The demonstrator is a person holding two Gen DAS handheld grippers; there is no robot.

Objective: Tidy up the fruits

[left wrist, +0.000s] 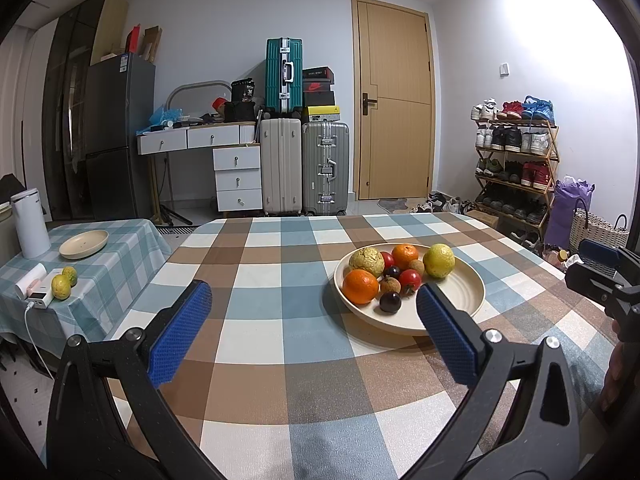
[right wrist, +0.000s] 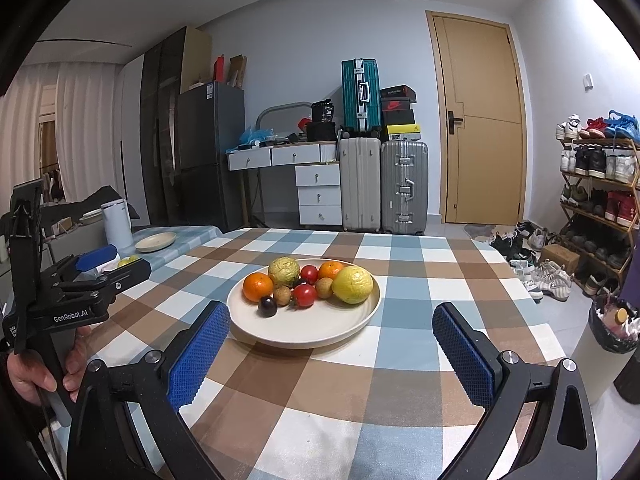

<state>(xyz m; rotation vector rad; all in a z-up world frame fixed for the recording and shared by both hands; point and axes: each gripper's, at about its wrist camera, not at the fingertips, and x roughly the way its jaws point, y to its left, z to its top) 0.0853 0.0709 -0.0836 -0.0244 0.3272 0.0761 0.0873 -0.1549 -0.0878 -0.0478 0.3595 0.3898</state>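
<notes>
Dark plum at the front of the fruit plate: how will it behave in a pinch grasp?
The dark plum looks small, round and glossy, so it may slip between the pads. It sits apart at the pile's near edge on the plate, so a nudge would probably roll it across the bare plate. Likely light.

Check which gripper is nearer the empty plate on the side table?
Left. The left gripper sits on the side-table side of the fruit plate, facing the empty plate; the right gripper is further over, beyond the left one.
</notes>
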